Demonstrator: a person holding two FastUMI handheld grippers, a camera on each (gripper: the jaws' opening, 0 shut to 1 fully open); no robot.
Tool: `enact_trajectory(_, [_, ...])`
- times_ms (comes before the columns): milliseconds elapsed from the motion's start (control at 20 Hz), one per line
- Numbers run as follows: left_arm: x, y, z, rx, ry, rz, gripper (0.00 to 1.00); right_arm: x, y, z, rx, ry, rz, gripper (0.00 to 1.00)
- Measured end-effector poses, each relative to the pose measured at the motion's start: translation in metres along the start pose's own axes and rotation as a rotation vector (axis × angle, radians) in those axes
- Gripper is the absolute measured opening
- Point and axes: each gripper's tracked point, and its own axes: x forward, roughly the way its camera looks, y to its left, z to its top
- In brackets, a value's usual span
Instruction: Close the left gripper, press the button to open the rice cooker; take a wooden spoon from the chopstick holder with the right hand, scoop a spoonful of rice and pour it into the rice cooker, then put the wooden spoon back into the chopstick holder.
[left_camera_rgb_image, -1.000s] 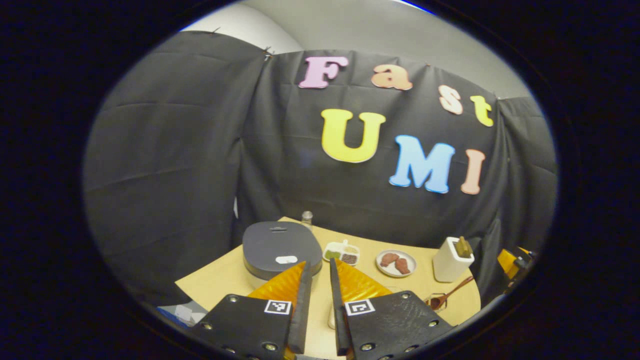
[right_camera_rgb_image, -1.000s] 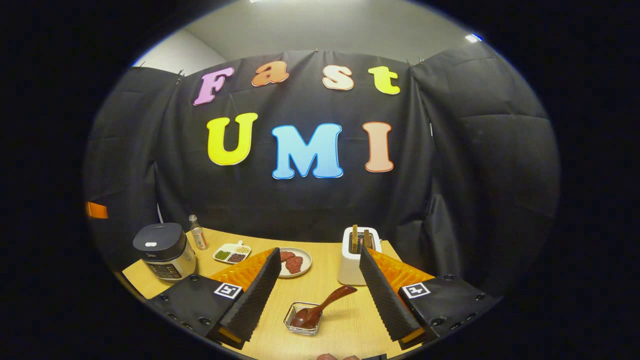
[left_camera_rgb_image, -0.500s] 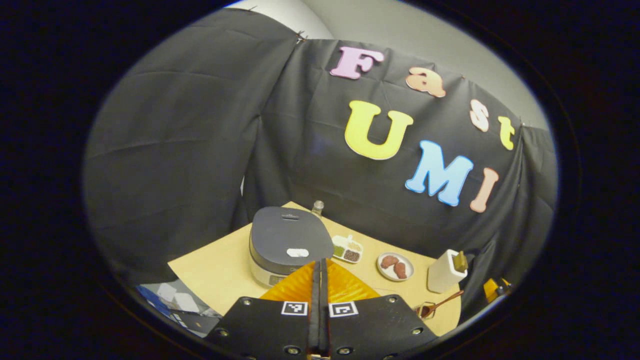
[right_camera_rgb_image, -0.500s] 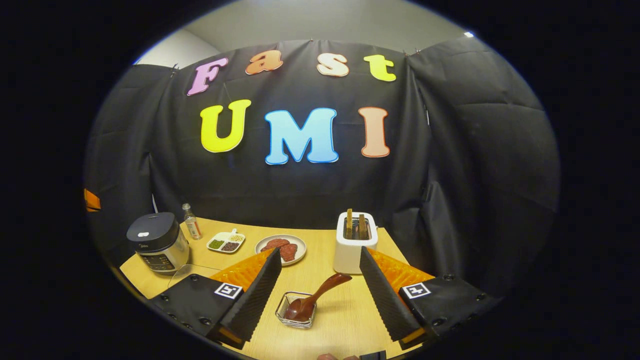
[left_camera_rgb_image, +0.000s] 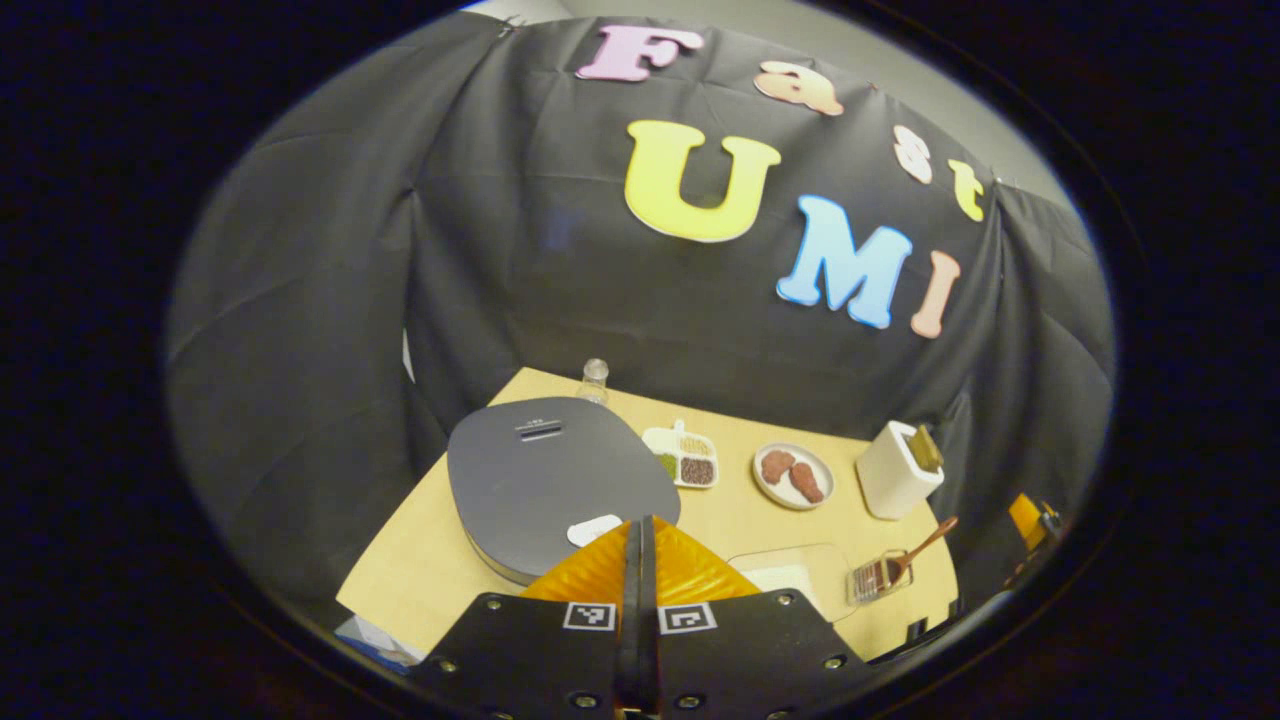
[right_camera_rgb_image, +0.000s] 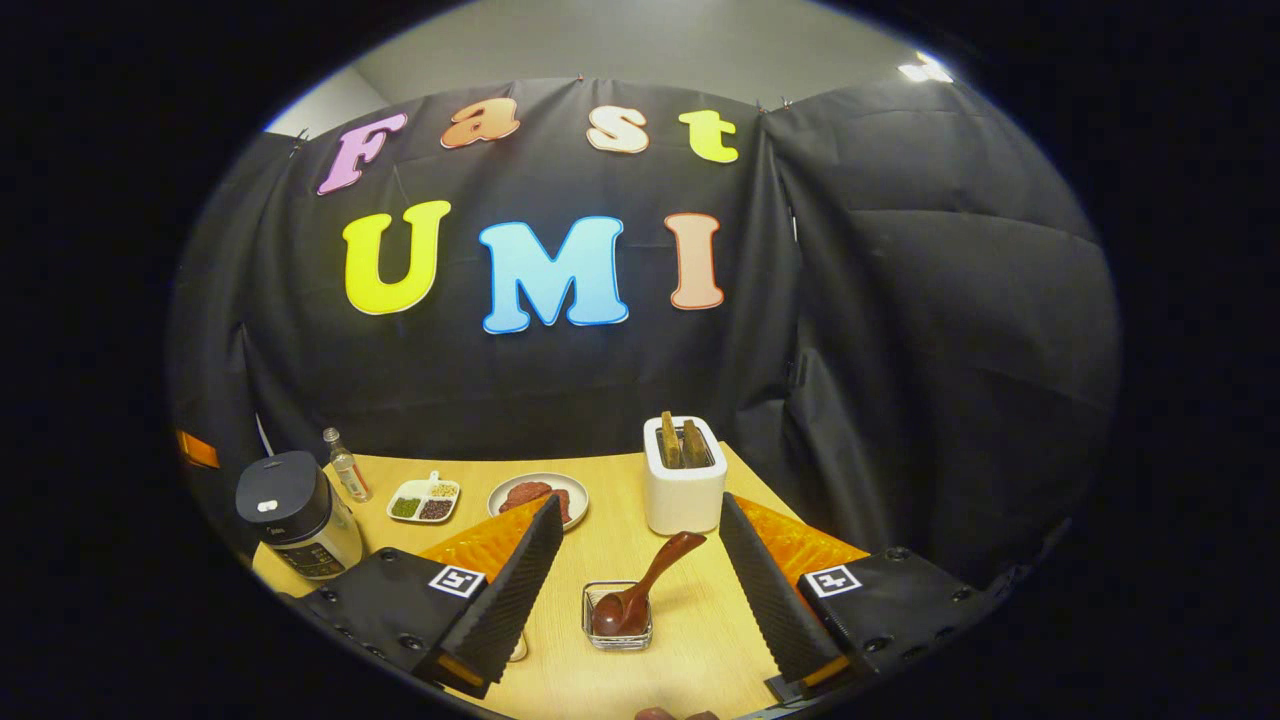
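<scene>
Just ahead of the left gripper (left_camera_rgb_image: 640, 560), fingers pressed together, sits the rice cooker's (left_camera_rgb_image: 555, 480) white button (left_camera_rgb_image: 594, 530). Farther off, the right gripper (right_camera_rgb_image: 640, 580) is spread wide, the wooden spoon (right_camera_rgb_image: 645, 590) between its fingers.

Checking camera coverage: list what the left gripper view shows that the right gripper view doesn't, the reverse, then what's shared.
Left gripper view: the shut black left gripper and a clear container. Right gripper view: the open right gripper and the front control panel of the grey-lidded rice cooker. Both: that cooker, the brown wooden spoon in its wire holder, the white toaster.
</scene>
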Motion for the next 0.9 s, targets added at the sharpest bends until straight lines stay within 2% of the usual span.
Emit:
enact_trajectory(150, [0.038,0.01,-0.013,0.039,0.06,-0.078,0.01,-0.015,0.002,-0.004,0.005,0.014,-0.07,1.0])
enact_trajectory(300, [0.067,0.026,-0.026,0.09,0.098,-0.103,0.0,-0.028,0.009,-0.011,0.037,0.029,-0.121,1.0])
enact_trajectory(400, [0.079,0.028,-0.034,0.108,0.131,-0.128,0.0,-0.035,0.016,-0.019,0.043,0.045,-0.146,0.96])
enact_trajectory(450, [0.082,0.028,-0.036,0.124,0.138,-0.141,0.01,-0.038,0.02,-0.021,0.044,0.047,-0.156,1.0])
enact_trajectory(600, [0.09,0.029,-0.04,0.173,0.153,-0.167,0.01,-0.049,0.032,-0.03,0.048,0.057,-0.173,0.97])
enact_trajectory(650, [0.092,0.028,-0.042,0.188,0.154,-0.177,0.01,-0.052,0.035,-0.032,0.05,0.061,-0.176,1.0])
enact_trajectory(900, [0.1,0.03,-0.052,0.264,0.193,-0.205,0.01,-0.065,0.048,-0.037,0.047,0.055,-0.185,1.0])
